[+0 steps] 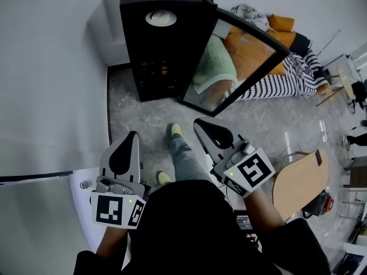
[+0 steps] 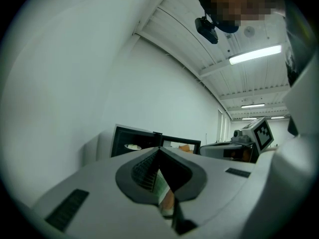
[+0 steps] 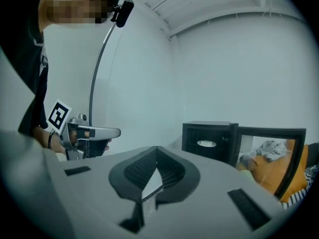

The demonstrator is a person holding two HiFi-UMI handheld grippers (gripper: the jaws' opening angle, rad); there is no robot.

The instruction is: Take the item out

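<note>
Left gripper [image 2: 159, 149]: jaws pressed together at the tips, with nothing between them; held low at the person's left side and aimed forward.
Right gripper [image 3: 157, 148]: jaws likewise closed tip to tip and empty; held at the person's right, level with the left gripper and apart from it.
Person's legs [image 1: 182, 153]: in grey trousers with pale shoes, standing between the two grippers on the grey speckled floor [image 1: 143, 116].
Black box-shaped cabinet [image 1: 131, 39]: stands on the floor ahead of both grippers, against the white wall [image 1: 51, 67], its open front turned toward the person.
Glass-panelled black door [image 1: 241, 62]: swung open to the cabinet's right side.
White round item [image 1: 160, 18]: lies inside the cabinet, in its upper part; it is well apart from both grippers, straight ahead of them and nearer the left gripper's line. Neither gripper touches it. Whether it is a dish or a lid cannot be told.
Lower cabinet interior: small reddish objects, too dark to identify.
Black-and-white striped couch [image 1: 281, 83]: beyond the open door, carrying orange cushions.
Pale wooden chair [image 1: 299, 182]: on the floor to the right of the right gripper.
</note>
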